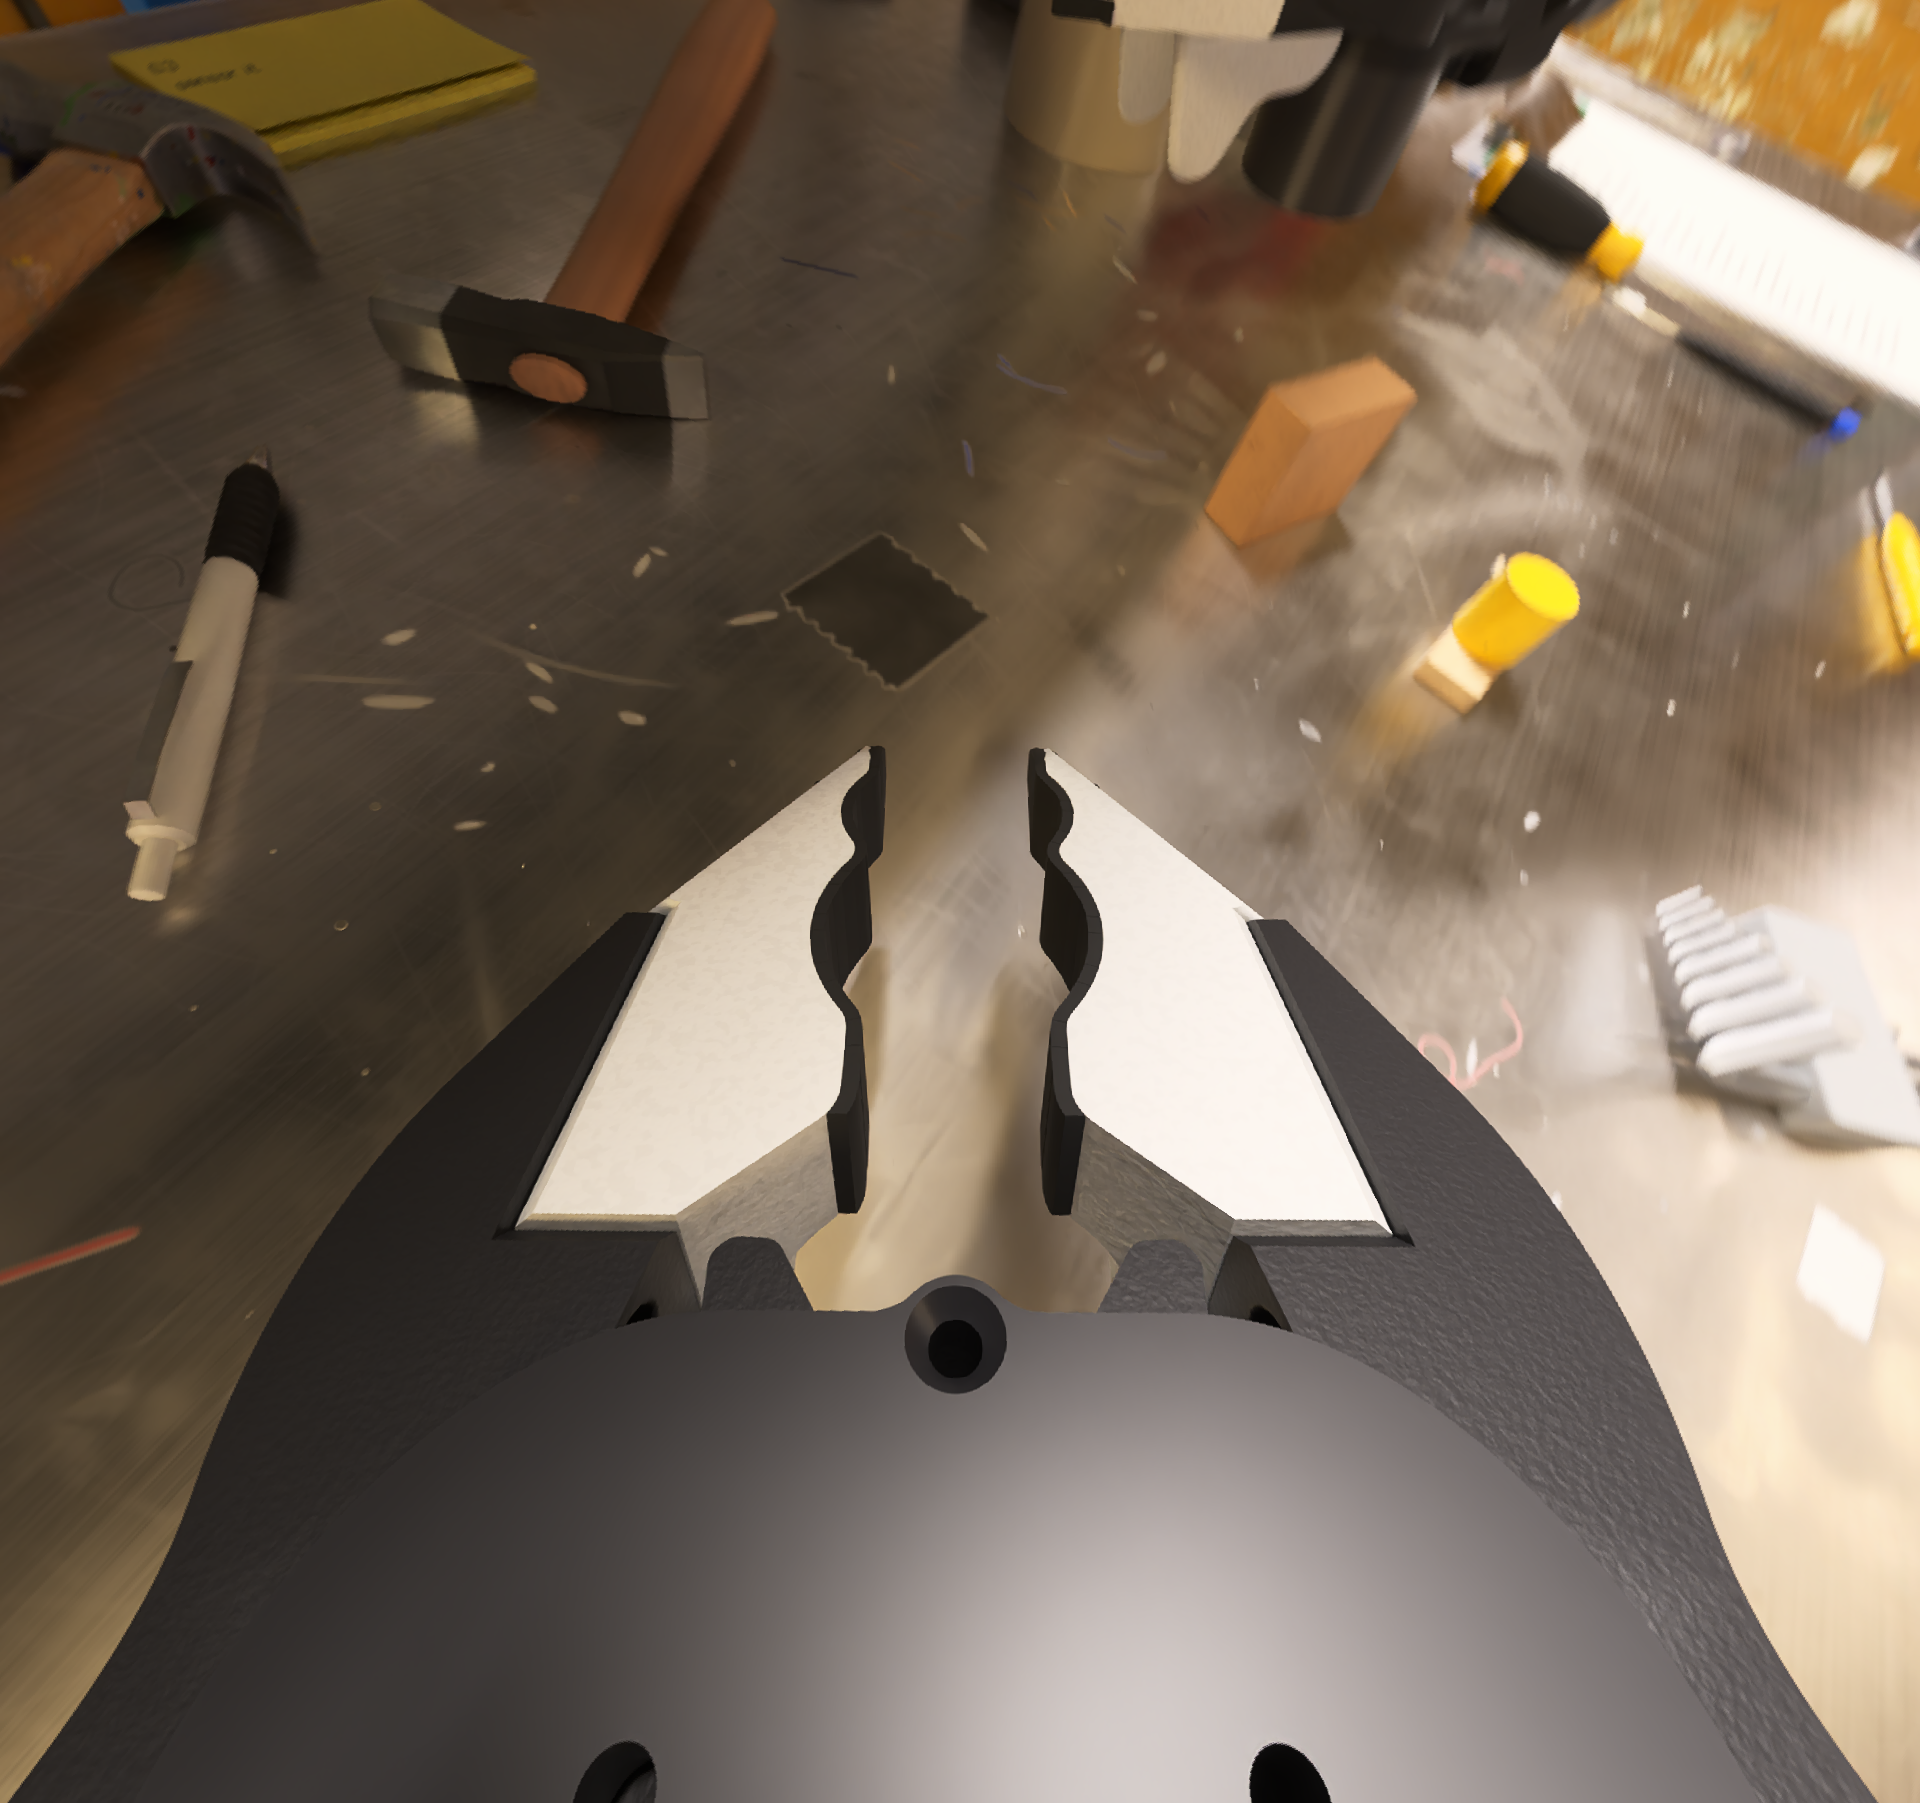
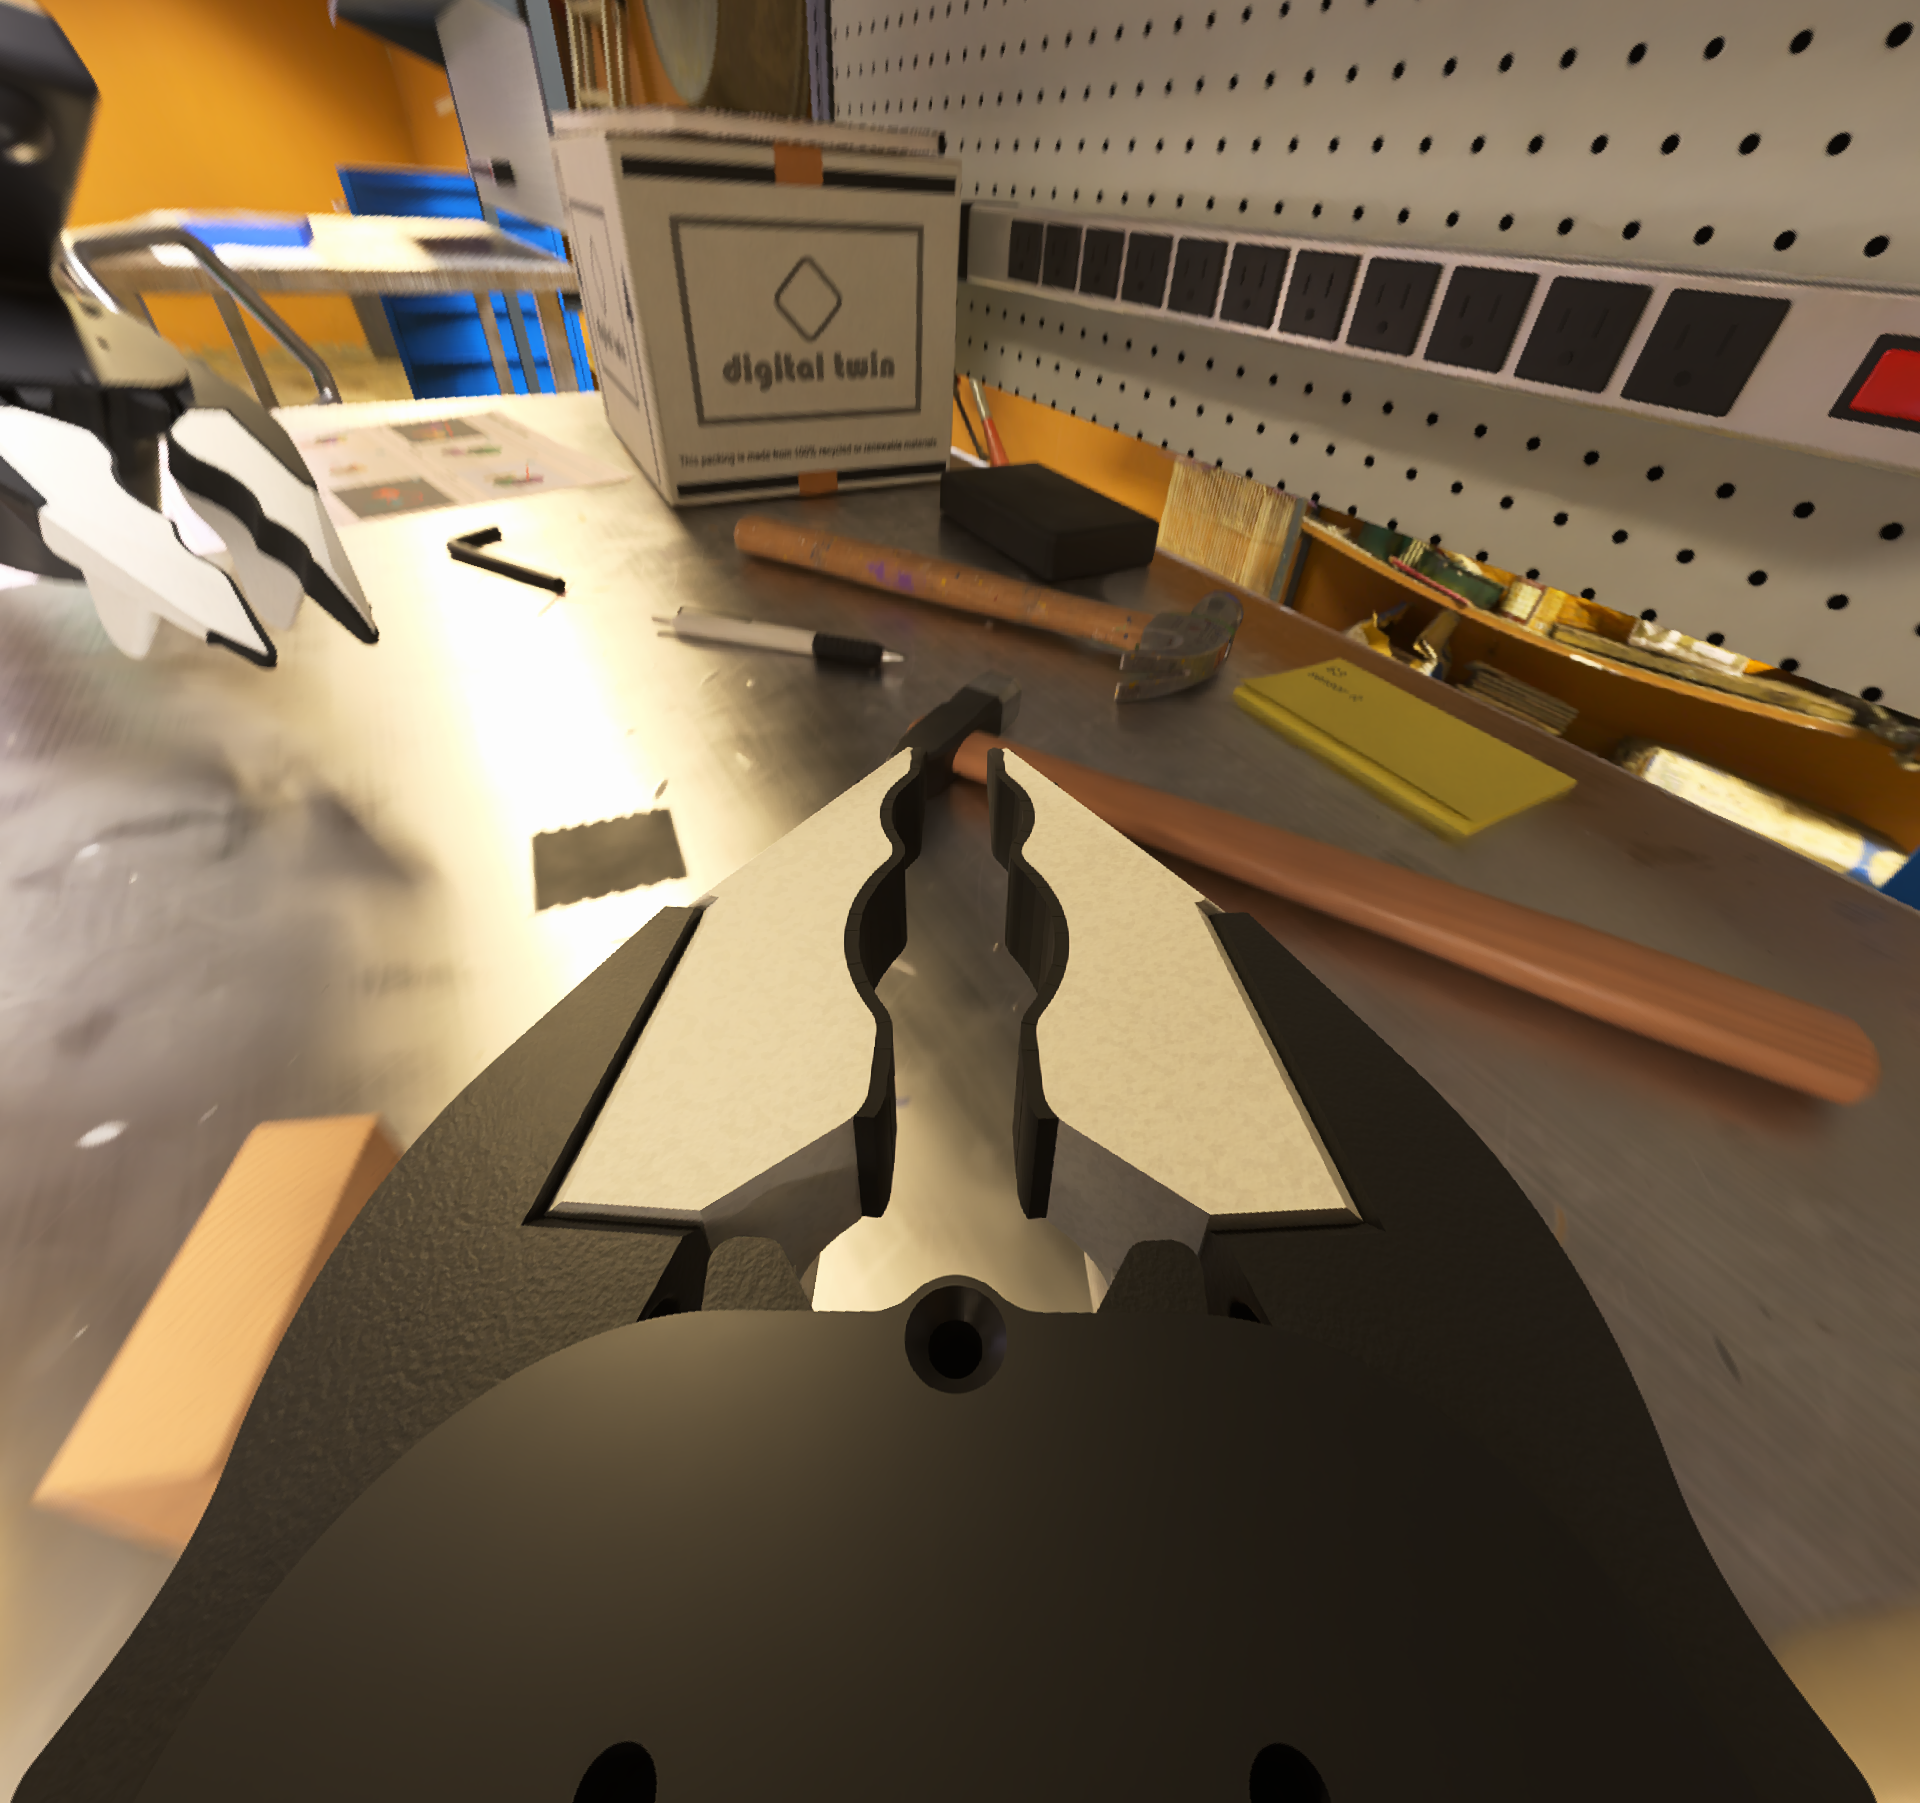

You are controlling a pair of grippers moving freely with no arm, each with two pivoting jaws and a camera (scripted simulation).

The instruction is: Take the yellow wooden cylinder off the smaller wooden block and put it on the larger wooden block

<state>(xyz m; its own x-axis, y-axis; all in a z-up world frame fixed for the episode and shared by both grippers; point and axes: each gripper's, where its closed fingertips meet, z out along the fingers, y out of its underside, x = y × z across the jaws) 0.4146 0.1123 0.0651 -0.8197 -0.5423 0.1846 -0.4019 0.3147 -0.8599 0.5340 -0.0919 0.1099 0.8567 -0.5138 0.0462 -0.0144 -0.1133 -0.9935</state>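
Both grippers hover above the metal table with fingers slightly parted and nothing held: the left gripper nearest, the right gripper over a hammer. Farther right in the left wrist view, the yellow wooden cylinder rests on the smaller wooden block. Just beyond stands the larger wooden block, apart from it.

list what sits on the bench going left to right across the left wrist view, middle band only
white pen → hammer head → dark serrated patch → larger wooden block → yellow wooden cylinder on the smaller wooden block
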